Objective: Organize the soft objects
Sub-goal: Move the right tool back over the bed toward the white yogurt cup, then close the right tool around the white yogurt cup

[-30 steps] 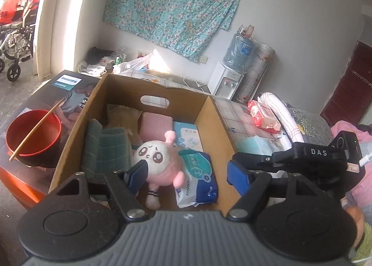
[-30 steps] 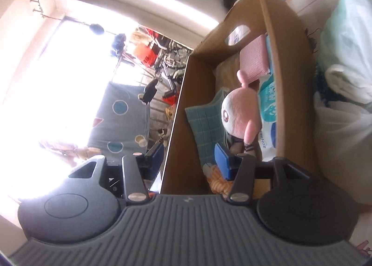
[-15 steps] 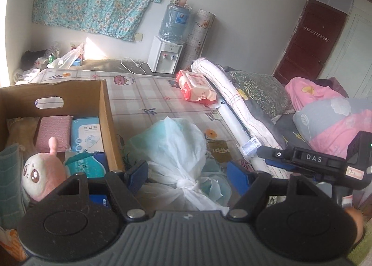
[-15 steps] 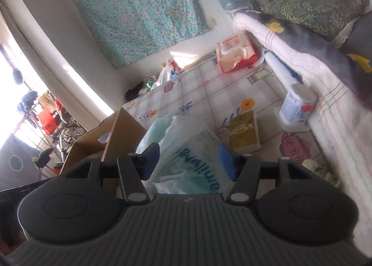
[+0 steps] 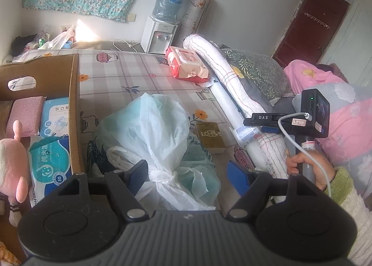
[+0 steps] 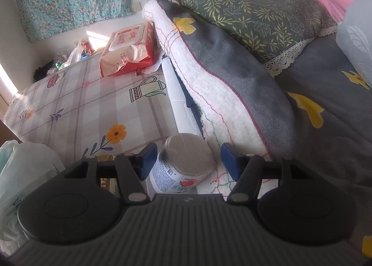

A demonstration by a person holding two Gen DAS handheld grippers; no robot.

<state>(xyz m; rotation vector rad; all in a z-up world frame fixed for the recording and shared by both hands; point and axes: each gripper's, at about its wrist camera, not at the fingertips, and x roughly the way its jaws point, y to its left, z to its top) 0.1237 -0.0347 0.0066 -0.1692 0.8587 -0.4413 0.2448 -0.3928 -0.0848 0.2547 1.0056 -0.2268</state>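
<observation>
My left gripper [image 5: 188, 173] stands open low over a knotted white and pale green plastic bag [image 5: 153, 131] on the checked mat, the knot lying between its fingers untouched. Left of it is the cardboard box [image 5: 74, 112], holding a pink plush toy [image 5: 11, 161], a blue wet-wipes pack [image 5: 51, 163] and a pink cloth [image 5: 25, 115]. My right gripper [image 6: 188, 159] is open and points steeply down at a white round jar [image 6: 183, 161]. The jar sits between its blue pads, with a gap on the right side. A hand [image 5: 309, 166] holds that gripper by the rolled blanket.
A red wipes pack [image 6: 130, 50] lies further back on the mat [image 6: 76, 103]. A small brown carton [image 5: 209, 136] sits beside the bag. The white and grey blanket [image 6: 220, 75], a leaf-print pillow [image 6: 260, 17] and pink bedding [image 5: 344, 126] fill the right side. A water dispenser [image 5: 160, 33] stands by the wall.
Both views have swung right, away from the box. The left one now faces the tied bag. The right one has dropped onto the white jar, with its jaws wider than before.
</observation>
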